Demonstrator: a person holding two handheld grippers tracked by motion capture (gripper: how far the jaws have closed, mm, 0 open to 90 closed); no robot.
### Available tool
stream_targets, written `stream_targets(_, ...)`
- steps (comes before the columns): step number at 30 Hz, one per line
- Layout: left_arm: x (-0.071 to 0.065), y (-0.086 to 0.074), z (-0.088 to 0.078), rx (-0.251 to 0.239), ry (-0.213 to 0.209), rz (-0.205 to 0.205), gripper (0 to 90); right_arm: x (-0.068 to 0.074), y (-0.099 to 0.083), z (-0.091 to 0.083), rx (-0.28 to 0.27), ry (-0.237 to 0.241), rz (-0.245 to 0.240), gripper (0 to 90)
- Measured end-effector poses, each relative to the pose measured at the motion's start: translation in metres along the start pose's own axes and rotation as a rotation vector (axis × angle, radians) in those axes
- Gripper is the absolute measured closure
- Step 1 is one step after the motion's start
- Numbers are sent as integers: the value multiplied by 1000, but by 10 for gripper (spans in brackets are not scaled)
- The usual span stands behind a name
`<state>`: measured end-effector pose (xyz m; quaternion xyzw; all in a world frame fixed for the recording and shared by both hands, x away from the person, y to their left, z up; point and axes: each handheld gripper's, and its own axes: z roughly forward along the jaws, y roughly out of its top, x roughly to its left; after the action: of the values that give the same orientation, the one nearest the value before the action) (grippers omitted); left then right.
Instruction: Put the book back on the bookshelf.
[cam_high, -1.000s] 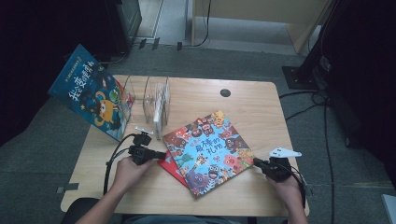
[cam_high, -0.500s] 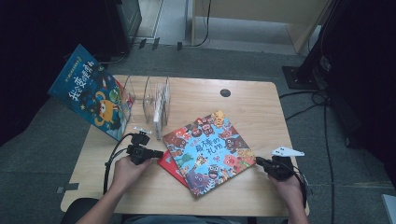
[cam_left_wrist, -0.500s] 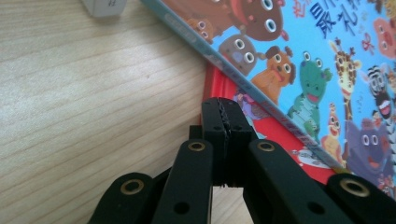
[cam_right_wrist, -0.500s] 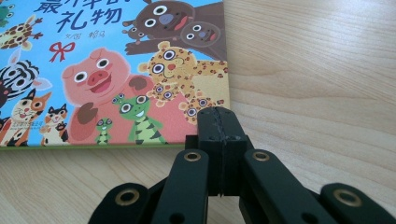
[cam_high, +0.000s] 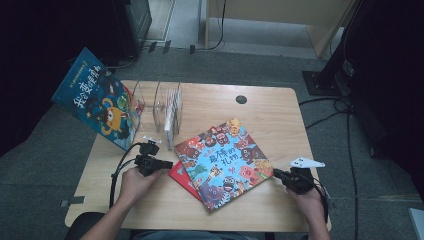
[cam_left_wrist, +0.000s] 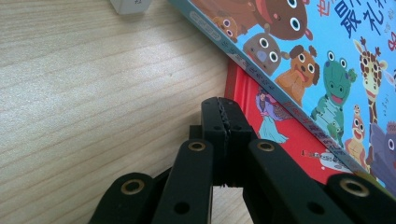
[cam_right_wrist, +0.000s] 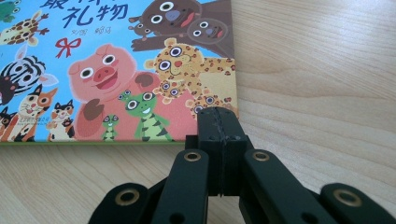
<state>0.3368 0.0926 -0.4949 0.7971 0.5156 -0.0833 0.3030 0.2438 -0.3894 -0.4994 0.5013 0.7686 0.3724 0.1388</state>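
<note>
1. Blue book (cam_high: 225, 162) lies flat mid-bench, skewed, its long axis running between both grippers
2. Red book (cam_left_wrist: 299, 140) peeks from beneath the blue book's left corner
3. Left gripper (cam_high: 169, 164) sits just beside the blue book, jaws shut and empty, nearest the red book
4. Right gripper (cam_high: 276, 174) is at the blue book's right corner, closed and empty

I see the blue animal picture book (cam_high: 225, 162) lying flat and face up on the table (cam_high: 270, 107), turned askew, just beside the clear wire rack (cam_high: 167, 112). Its cover is crowded with cartoon animals and red Chinese characters. Beneath its rack-side corner I see a red book (cam_left_wrist: 289, 135), flat too, partly covered, one corner poking out.
</note>
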Motion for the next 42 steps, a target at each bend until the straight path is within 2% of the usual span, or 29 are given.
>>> stream_targets(3,-5,-1,5,24,9,24,900,-2,0,1,3,-13,8,900)
stream_targets(5,-11,-2,9,27,-4,38,900,-3,0,2,8,-23,14,900)
stream_targets(7,-18,-3,11,29,2,60,900,-4,0,4,20,-28,24,900)
stream_targets(14,-31,-10,16,30,-31,71,900,-3,2,7,9,-20,35,900)
stream_targets(17,-40,-13,21,46,-41,99,900,-2,4,8,0,-20,33,900)
stream_targets(23,-50,-21,25,56,-74,115,900,-7,7,10,-18,-30,63,900)
stream_targets(25,-49,-20,21,51,-80,118,900,-9,8,11,-22,-27,69,900)
stream_targets(26,-48,-20,18,34,-75,114,900,-10,8,11,-24,-29,70,900)
stream_targets(30,-34,-17,2,-34,-54,56,900,-14,11,13,-39,-31,77,900)
stream_targets(34,-20,-12,-4,-71,-27,9,900,-16,17,18,-40,-32,71,900)
stream_targets(38,-15,-7,-1,-81,-8,-10,900,-16,22,23,-42,-42,65,900)
stream_targets(42,-13,-8,1,-74,-14,-16,900,-16,26,26,-40,-47,65,900)
